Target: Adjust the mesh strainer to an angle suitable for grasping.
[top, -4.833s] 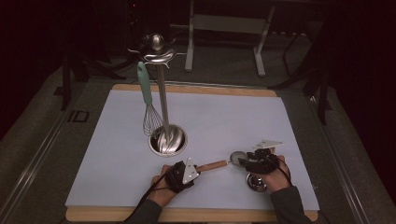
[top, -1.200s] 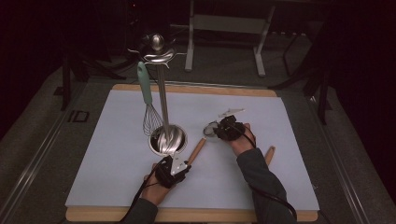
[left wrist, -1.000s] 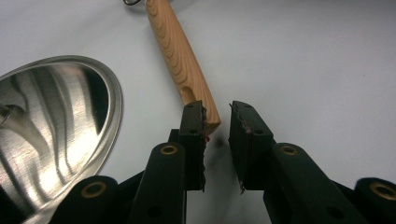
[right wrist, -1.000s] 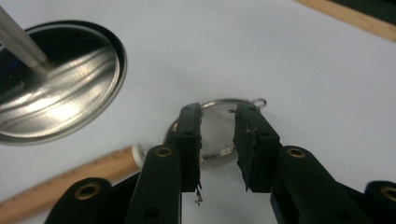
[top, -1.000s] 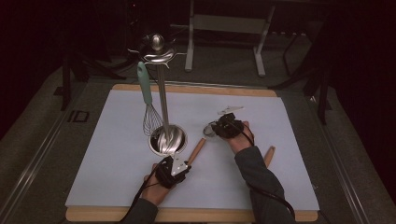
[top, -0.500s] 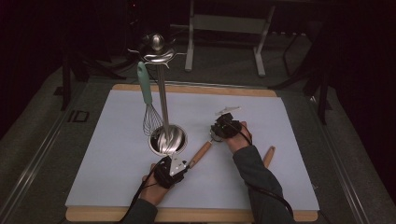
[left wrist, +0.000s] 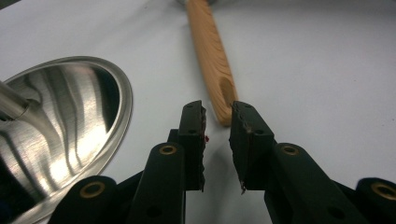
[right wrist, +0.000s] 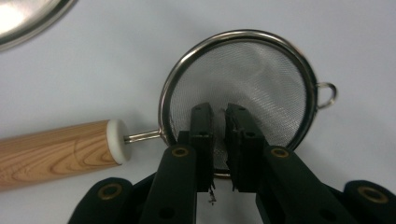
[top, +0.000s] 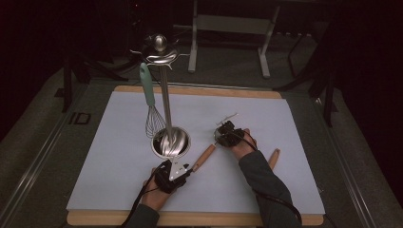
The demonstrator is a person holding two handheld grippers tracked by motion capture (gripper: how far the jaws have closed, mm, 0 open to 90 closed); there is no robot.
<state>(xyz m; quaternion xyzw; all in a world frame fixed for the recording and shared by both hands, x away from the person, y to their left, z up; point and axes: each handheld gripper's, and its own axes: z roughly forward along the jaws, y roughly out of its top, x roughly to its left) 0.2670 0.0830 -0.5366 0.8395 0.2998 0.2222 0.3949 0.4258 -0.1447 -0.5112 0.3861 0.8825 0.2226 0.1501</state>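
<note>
Strainer [right wrist: 243,88] is laid on the mat [top: 119,156], right of the stand base [top: 171,141]. Right gripper [right wrist: 219,112] jaws are clamped on its rim. Left gripper [left wrist: 217,122] jaws are held apart at the handle [left wrist: 212,56] end.

No readable text, label, brand, number or sign appears on anything here.
</note>
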